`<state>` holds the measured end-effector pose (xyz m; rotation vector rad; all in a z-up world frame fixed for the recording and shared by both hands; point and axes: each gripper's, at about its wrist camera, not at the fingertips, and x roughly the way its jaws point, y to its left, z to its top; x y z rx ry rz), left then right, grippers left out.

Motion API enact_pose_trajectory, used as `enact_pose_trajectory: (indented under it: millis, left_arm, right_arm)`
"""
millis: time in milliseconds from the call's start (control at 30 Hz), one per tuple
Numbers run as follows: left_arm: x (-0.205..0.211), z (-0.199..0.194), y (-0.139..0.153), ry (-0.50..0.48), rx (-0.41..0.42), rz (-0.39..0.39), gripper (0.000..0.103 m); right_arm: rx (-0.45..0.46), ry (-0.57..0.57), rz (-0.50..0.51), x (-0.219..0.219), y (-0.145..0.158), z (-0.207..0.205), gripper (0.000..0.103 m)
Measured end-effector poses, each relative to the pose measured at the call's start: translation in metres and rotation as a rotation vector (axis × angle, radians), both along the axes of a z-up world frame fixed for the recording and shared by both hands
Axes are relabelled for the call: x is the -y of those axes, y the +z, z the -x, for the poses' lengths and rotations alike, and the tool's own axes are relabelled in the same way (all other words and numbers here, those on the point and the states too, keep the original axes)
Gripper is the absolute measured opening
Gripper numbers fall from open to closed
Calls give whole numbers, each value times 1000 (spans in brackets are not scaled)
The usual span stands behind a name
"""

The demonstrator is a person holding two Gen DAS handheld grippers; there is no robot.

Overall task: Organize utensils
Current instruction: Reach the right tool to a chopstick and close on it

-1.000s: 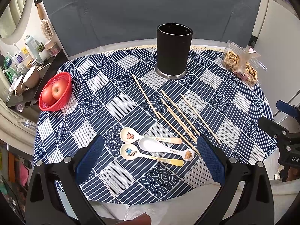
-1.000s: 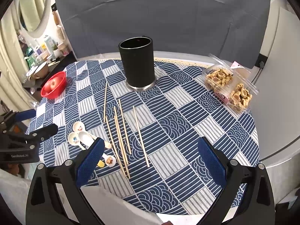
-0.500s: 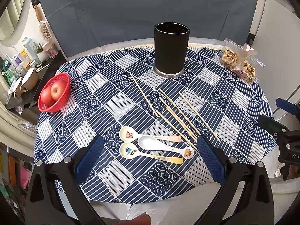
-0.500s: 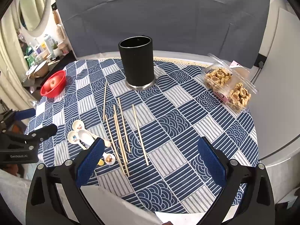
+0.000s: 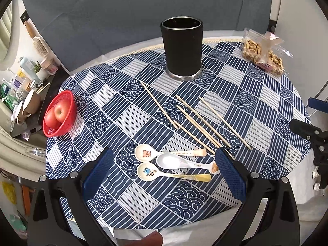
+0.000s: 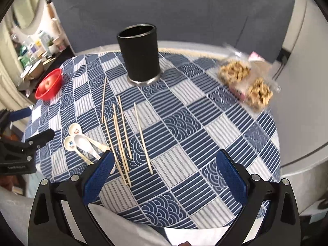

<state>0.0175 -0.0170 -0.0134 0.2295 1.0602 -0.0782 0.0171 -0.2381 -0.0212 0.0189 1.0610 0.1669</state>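
A black cylindrical utensil holder (image 5: 182, 49) stands upright and empty at the back of the round table; it also shows in the right wrist view (image 6: 141, 54). Several wooden chopsticks (image 5: 196, 121) lie loose in the middle, also seen in the right wrist view (image 6: 123, 135). Three white ceramic spoons (image 5: 170, 162) lie side by side near the front edge, also in the right wrist view (image 6: 82, 142). My left gripper (image 5: 164, 176) is open and empty above the spoons. My right gripper (image 6: 164, 176) is open and empty, over the near ends of the chopsticks.
A red basket with apples (image 5: 58, 114) sits at the table's left edge. A clear pack of snacks (image 5: 262, 54) lies at the back right. The blue patterned tablecloth (image 5: 127, 119) covers the table. A cluttered shelf (image 5: 20, 86) stands to the left.
Both grippers have moved forward and lower toward the table; the right one has shifted over the chopsticks. The utensils have not moved.
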Motion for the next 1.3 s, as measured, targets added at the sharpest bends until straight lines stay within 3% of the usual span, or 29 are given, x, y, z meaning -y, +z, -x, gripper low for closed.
enact_pose_trajectory:
  millis: [100, 533, 867, 1300]
  left_arm:
    - [-6, -12, -8, 9, -33, 13, 97]
    - [-41, -84, -52, 104, -191, 126, 97]
    - [-54, -134, -91, 148, -284, 143, 97]
    - [-57, -175, -129, 174, -348, 143, 97]
  right_arm:
    - [-45, -29, -30, 6, -9, -10, 95]
    - [-156, -11, 60, -19, -44, -62, 95]
    - [-218, 84, 165, -52, -79, -104, 95]
    - [-330, 115, 215, -58, -127, -128, 95]
